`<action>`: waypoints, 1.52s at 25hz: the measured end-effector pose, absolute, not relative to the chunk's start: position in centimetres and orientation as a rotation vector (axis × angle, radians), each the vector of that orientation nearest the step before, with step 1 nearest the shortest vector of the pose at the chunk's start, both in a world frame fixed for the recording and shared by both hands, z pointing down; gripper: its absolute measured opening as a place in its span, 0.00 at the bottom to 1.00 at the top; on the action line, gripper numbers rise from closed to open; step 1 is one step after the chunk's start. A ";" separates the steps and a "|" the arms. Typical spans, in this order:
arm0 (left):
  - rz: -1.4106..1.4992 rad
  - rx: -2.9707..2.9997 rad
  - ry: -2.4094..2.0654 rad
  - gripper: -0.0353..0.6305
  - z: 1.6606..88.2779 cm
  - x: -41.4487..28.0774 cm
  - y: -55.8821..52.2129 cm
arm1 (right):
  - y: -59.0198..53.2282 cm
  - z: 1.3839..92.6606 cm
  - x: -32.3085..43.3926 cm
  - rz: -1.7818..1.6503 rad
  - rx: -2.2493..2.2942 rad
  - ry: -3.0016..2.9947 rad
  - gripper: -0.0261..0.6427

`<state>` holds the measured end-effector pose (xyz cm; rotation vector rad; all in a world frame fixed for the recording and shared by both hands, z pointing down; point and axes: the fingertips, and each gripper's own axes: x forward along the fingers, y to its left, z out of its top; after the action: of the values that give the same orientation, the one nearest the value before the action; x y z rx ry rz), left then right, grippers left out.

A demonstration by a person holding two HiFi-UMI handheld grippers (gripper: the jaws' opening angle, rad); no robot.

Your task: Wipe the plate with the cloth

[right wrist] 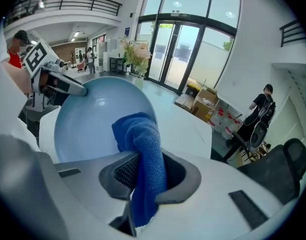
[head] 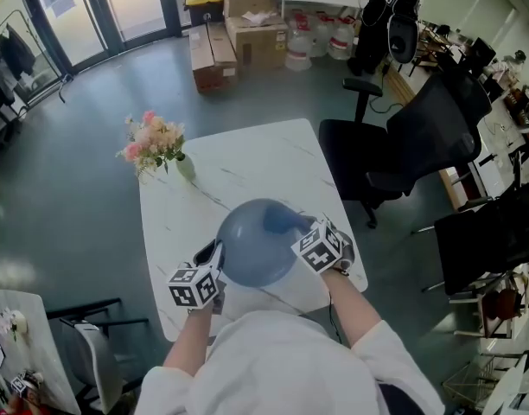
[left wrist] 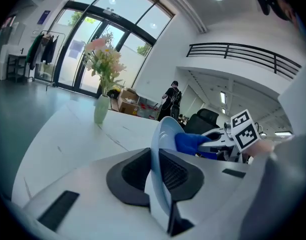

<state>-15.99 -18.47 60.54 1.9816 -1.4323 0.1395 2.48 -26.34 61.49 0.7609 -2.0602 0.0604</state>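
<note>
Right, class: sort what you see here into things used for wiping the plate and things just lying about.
In use: plate, blue cloth, left tool gripping the plate, right tool gripping the cloth.
Lying about: flower vase, cardboard boxes, office chairs.

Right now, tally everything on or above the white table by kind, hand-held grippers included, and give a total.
plate: 1
cloth: 1
vase of flowers: 1
hand-held grippers: 2, left hand-held gripper and right hand-held gripper
total: 5
</note>
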 end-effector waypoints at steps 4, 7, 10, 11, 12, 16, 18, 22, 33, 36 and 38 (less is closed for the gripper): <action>0.137 1.959 -1.391 0.12 61.5 -15.0 -18.1 | -26.3 60.2 -0.2 -0.003 0.752 -2.130 0.18; 0.098 1.914 -1.371 0.12 62.2 -15.0 -18.1 | -25.6 60.0 -2.1 0.033 0.717 -2.205 0.18; 0.071 1.885 -1.370 0.12 62.6 -15.3 -18.2 | -25.4 59.9 -2.6 0.088 0.711 -2.265 0.18; 0.064 1.879 -1.372 0.12 62.6 -15.4 -18.3 | -25.4 59.7 -2.5 0.104 0.716 -2.287 0.18; 0.056 1.872 -1.373 0.12 62.7 -15.5 -18.5 | -25.4 59.5 -2.4 0.114 0.721 -2.306 0.17; 0.017 1.828 -1.374 0.12 63.4 -16.0 -18.9 | -25.3 59.3 -2.2 0.100 0.726 -2.341 0.18; -0.003 1.802 -1.376 0.12 63.8 -16.3 -19.1 | -25.2 59.3 -2.1 0.123 0.739 -2.370 0.18; -0.015 1.747 -1.386 0.12 65.1 -17.0 -19.9 | -24.8 59.4 -1.6 0.219 0.782 -2.404 0.18; -0.026 1.578 -1.413 0.12 68.9 -18.5 -21.6 | -23.9 60.1 0.9 0.411 0.863 -2.430 0.18; -0.016 1.551 -1.420 0.12 69.7 -18.7 -21.9 | -23.8 60.3 1.9 0.466 0.891 -2.422 0.18; -0.004 1.534 -1.428 0.12 70.3 -19.0 -22.0 | -23.7 60.5 2.6 0.497 0.915 -2.419 0.18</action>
<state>-19.01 -21.96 70.28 1.5339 -1.4280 -0.0038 2.62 -23.72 60.53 0.9149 -2.4193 0.4970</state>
